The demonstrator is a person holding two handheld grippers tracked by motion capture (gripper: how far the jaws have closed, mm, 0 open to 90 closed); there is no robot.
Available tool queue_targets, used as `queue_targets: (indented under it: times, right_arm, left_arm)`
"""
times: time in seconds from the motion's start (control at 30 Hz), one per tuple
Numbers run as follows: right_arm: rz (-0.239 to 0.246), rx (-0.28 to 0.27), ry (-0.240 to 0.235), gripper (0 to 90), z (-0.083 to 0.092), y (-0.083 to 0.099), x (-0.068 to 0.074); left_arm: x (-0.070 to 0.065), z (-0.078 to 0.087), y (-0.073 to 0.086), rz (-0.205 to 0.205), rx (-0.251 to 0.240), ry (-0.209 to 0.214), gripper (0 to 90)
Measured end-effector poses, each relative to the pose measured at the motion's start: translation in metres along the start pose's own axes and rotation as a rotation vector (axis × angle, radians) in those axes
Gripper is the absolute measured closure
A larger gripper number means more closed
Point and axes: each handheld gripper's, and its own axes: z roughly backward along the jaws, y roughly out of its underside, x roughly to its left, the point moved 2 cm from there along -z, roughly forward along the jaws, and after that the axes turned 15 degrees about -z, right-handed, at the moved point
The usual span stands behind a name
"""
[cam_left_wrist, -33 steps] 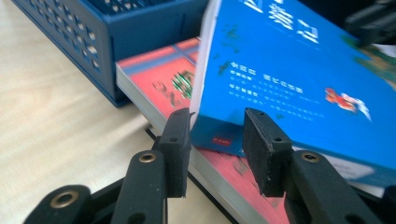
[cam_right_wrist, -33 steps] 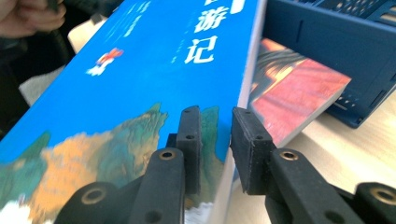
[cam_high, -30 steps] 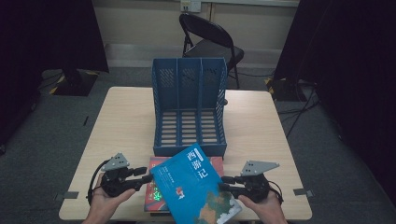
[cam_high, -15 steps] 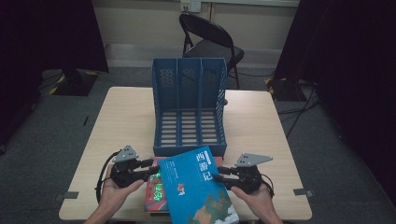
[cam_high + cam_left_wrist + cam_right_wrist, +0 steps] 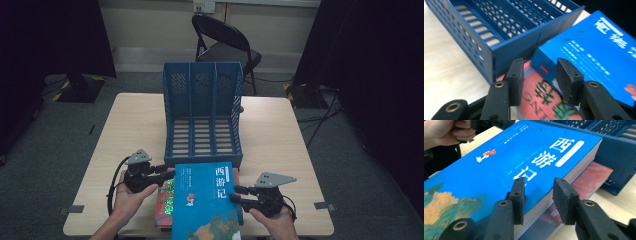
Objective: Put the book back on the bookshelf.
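Left gripper (image 5: pixel 167 175) at 9 o'clock of the blue book (image 5: pixel 207 200), fingers apart, nothing clamped. The book lies on a red book (image 5: pixel 165 202) near the bench (image 5: pixel 280 140) front edge. Right gripper (image 5: pixel 239 194) at 3 o'clock, fingers just been spreading, straddling its edge loosely. Looks like pickup stage; next they'd need to clamp, then lift toward the blue file rack (image 5: pixel 202 115) at 12.

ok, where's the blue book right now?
High view: the blue book lies at the table's near edge, atop a red book, just in front of the blue rack, between the left gripper and right gripper.

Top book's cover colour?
Bright blue top book, white title; best in the right gripper view.
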Motion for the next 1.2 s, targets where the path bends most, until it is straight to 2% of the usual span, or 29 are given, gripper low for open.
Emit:
queue_targets:
  times: [0.03,0.07,0.1,0.13,0.17,0.2,0.3,0.33,0.4,0.43,0.47,0.6,0.67,0.77,0.83,0.93,1.1,1.2]
  right_arm:
    - [-0.011,-0.006,0.005,51.7,-0.003,-0.004,-0.001]
    - [-0.009,-0.004,0.001,50.7,-0.004,-0.005,-0.001]
    - [-0.009,-0.004,0.001,50.7,-0.004,-0.005,-0.001]
    - [-0.009,-0.015,0.012,46.0,-0.008,-0.009,-0.001]
    - [-0.006,-0.015,0.012,44.5,-0.009,-0.011,-0.001]
    - [-0.006,-0.017,0.018,42.0,-0.011,-0.012,-0.001]
    - [-0.010,-0.019,0.027,38.5,-0.017,-0.014,-0.002]
    - [-0.023,-0.027,0.031,36.3,-0.020,-0.015,-0.004]
    - [-0.027,-0.026,0.029,35.7,-0.021,-0.014,-0.005]
    - [-0.052,-0.023,0.023,34.5,-0.022,-0.012,-0.007]
    - [-0.059,-0.022,0.018,34.2,-0.022,-0.012,-0.008]
    - [-0.074,-0.013,0.007,31.7,-0.023,-0.010,-0.007]
    - [-0.064,0.002,0.014,27.5,-0.025,-0.010,-0.004]
    - [-0.056,0.017,0.020,25.1,-0.027,-0.012,-0.004]
    - [-0.058,0.023,0.022,24.3,-0.028,-0.013,-0.004]
    - [-0.070,0.026,0.014,23.2,-0.030,-0.014,-0.006]
    - [-0.076,0.028,0.015,23.5,-0.030,-0.014,-0.006]
    - [-0.078,0.032,0.040,24.2,-0.029,-0.014,-0.001]
  left_arm:
    - [-0.005,0.007,-0.002,0.007,-0.026,0.027,57.9]
    - [-0.010,0.010,-0.003,-0.004,-0.037,0.025,57.5]
    - [-0.010,0.010,-0.003,-0.004,-0.037,0.025,54.9]
    - [-0.017,0.013,-0.004,-0.027,-0.037,0.052,52.9]
    - [-0.017,0.013,-0.004,-0.027,-0.037,0.052,51.7]
    - [-0.021,0.011,-0.004,-0.014,-0.027,0.069,48.6]
    - [-0.024,0.007,-0.003,-0.011,-0.031,0.085,43.0]
    - [-0.027,0.003,-0.002,-0.022,-0.008,0.072,39.9]
    - [-0.029,0.002,-0.001,-0.029,-0.001,0.080,37.8]
    - [-0.031,-0.001,0.001,-0.047,0.009,0.094,37.0]
    - [-0.031,-0.001,0.001,-0.047,0.009,0.094,34.6]
    - [-0.034,-0.003,0.002,-0.048,0.002,0.109,34.3]
    - [-0.036,-0.006,0.001,-0.033,0.021,0.124,31.8]
    - [-0.035,-0.008,0.001,-0.025,0.017,0.128,29.6]
    - [-0.034,-0.009,0.002,-0.025,0.015,0.130,27.7]
    - [-0.032,-0.011,0.003,0.001,0.014,0.141,26.7]
    - [-0.033,-0.012,0.001,-0.002,0.023,0.129,25.8]
    - [-0.034,-0.011,0.001,0.006,0.026,0.124,25.9]
